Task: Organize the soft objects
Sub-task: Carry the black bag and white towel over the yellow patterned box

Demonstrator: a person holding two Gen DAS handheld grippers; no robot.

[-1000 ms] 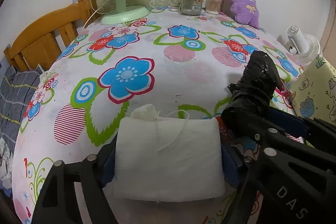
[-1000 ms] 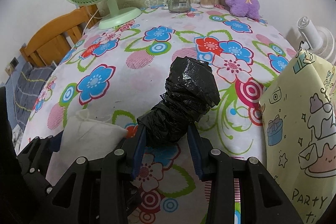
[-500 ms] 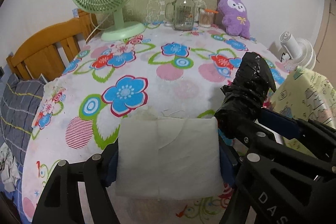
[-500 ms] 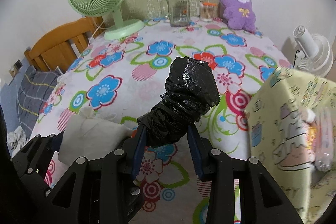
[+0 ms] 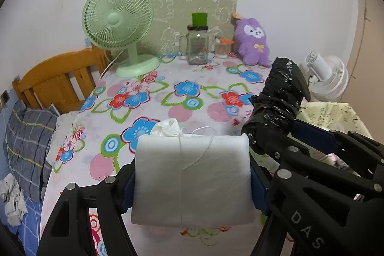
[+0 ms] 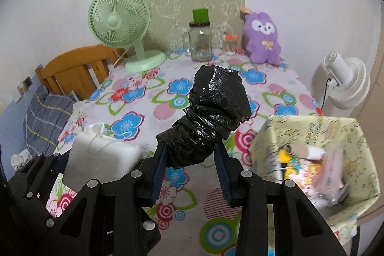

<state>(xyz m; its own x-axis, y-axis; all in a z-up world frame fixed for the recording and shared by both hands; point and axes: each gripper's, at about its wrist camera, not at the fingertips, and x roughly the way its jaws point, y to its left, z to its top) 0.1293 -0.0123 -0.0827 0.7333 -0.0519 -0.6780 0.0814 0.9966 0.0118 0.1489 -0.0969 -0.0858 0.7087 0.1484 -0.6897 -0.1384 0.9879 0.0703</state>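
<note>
both grippers have been raised since the earlier frame, so the flowered table (image 5: pixel 148 112) is seen lower and farther below the fingers. a white foam pad (image 5: pixel 192 181) is pinched between the widely spread fingers of the left gripper (image 5: pixel 192 186); a black plastic bundle (image 6: pixel 206 121) is clamped by the narrower right gripper (image 6: pixel 190 172), its bulk projecting beyond the fingertips. both items are judged picked but not yet stored. a yellow party bag (image 6: pixel 345 133), already holding some things, stands just right of the right fingers, and dropping both into it appears to be left.
</note>
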